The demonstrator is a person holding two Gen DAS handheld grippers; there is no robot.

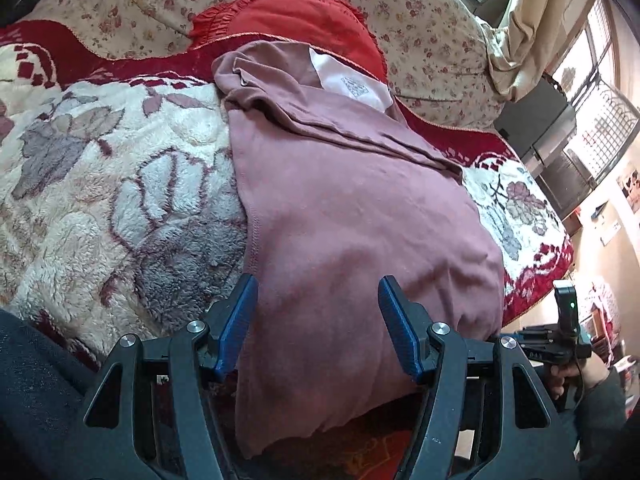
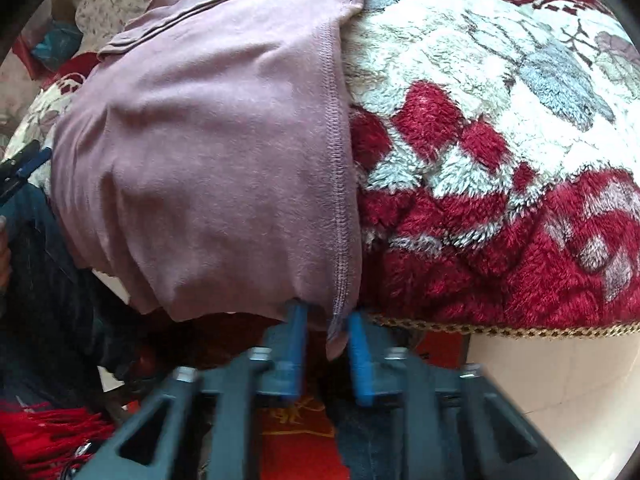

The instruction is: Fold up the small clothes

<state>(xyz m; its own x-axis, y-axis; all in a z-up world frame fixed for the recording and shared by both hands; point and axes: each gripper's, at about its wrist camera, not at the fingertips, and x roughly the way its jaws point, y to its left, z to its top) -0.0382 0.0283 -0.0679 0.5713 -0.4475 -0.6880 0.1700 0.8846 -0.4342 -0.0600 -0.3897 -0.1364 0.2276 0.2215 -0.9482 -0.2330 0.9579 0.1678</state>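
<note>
A dusty-pink garment (image 1: 340, 208) lies folded lengthwise on a fluffy red-and-cream blanket (image 1: 120, 200), its lower end draped over the bed's front edge. A white label (image 1: 352, 80) shows at its far end. My left gripper (image 1: 318, 282) is open and hovers over the near part of the garment, one blue finger on each side of the cloth, pads not pressing. In the right wrist view the pink garment (image 2: 200, 140) hangs over the blanket's edge (image 2: 480, 332). My right gripper (image 2: 327, 312) is shut on the stitched hem corner at the garment's lower right; the picture is blurred there.
A red cushion (image 1: 304, 20) and a floral-print cover (image 1: 420, 40) lie behind the garment. Curtain and window bars (image 1: 600, 92) stand at the right. Dark trousers (image 2: 48, 280) and a red fringed cloth (image 2: 44, 436) show below the bed's edge, with pale floor (image 2: 540, 368) at the lower right.
</note>
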